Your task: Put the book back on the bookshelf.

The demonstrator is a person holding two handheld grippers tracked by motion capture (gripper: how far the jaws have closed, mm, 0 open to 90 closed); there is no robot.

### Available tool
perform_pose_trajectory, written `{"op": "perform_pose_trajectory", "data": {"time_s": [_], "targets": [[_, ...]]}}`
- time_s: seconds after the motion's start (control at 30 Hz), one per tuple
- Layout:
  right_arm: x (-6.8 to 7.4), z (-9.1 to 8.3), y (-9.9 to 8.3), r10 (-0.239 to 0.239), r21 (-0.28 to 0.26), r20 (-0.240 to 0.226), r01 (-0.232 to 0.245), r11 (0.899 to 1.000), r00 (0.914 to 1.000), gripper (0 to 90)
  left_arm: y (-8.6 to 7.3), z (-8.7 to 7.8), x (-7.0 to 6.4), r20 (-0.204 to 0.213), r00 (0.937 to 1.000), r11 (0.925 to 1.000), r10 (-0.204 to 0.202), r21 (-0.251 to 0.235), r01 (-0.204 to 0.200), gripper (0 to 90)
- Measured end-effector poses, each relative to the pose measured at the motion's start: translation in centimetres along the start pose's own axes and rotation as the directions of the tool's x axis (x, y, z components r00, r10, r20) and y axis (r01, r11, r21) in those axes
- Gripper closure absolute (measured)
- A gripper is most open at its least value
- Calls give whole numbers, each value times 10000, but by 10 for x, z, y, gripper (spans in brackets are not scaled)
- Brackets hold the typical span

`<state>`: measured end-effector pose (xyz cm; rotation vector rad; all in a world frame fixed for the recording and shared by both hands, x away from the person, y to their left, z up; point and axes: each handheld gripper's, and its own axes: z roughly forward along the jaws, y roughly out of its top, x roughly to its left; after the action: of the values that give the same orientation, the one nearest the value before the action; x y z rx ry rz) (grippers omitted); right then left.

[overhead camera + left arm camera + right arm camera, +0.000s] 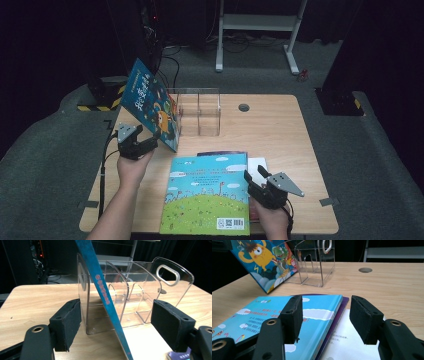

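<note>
A blue picture book [150, 107] stands tilted on its lower edge, leaning against a clear acrylic book rack [200, 112]. My left gripper [152, 140] is at its lower corner. In the left gripper view the book's spine [105, 292] runs between the wide-apart pads [67, 322] of that gripper [116, 322], touching neither, with the rack [140, 297] behind. My right gripper [255, 174] is open over the right edge of a flat sky-and-hill book [207, 192]. Its fingers [293, 315] hover above that book [262, 315], gripping nothing [325, 317].
A purple book [337, 320] and a white one [257, 165] lie under the flat book. The wooden table [280, 135] has a cable hole [244, 107] behind the rack. A white desk frame [255, 22] stands on the floor beyond.
</note>
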<state>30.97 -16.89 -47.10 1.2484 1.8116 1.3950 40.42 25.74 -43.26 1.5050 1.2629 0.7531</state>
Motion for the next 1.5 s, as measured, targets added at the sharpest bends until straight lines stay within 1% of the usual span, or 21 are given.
{"op": "perform_pose_trajectory", "data": {"time_s": [0.03,0.1,0.2,0.37,0.4,0.57,0.63,0.8,0.87,1.03,1.2,1.23,1.3,1.5], "targets": [[1,0,0,-19,10,-1,19,10000,10000,442,-1,-1,-1,17,10000,10000,-27,-10,27,247],[1,1,0,-14,26,12,14,10000,10000,442,-3,-6,-2,-12,10000,9998,74,-158,-74,254],[1,1,0,-23,29,33,23,10000,10000,442,-6,-11,-3,10,9998,9997,214,-106,-214,256],[1,0,0,-20,9,48,20,10000,10000,441,-14,-16,-2,116,9999,10000,55,49,-55,256],[1,0,0,-35,10,41,35,10000,10000,442,-15,-17,-2,101,9999,9999,95,72,-95,256],[2,0,0,-71,0,45,71,10000,10000,441,-20,-19,-3,185,9998,9994,100,330,-106,256],[2,0,0,-59,16,28,59,10000,10000,441,-22,-20,-3,217,9997,9985,147,525,-158,256],[2,0,1,-36,4,-1,36,10000,10000,444,-28,-22,-4,241,9992,9963,317,790,-335,256],[2,0,1,-47,31,-2,47,10000,10000,445,-29,-23,-5,310,9988,9955,377,861,-403,256],[2,1,1,-69,86,-23,69,9999,10000,452,-34,-27,-4,447,9986,9942,282,1028,-327,256],[3,1,1,-85,98,-43,85,9999,10000,453,-41,-31,-4,561,9976,9899,408,1337,-480,256],[3,1,1,-83,97,-35,84,9999,10000,452,-43,-32,-4,595,9976,9897,363,1363,-442,255],[2,1,1,-60,109,-43,61,9999,10000,455,-47,-34,-5,663,9968,9869,450,1521,-546,255],[4,1,1,-88,142,-24,88,9999,10000,454,-56,-37,-8,941,9942,9790,522,1917,-696,251]]}}
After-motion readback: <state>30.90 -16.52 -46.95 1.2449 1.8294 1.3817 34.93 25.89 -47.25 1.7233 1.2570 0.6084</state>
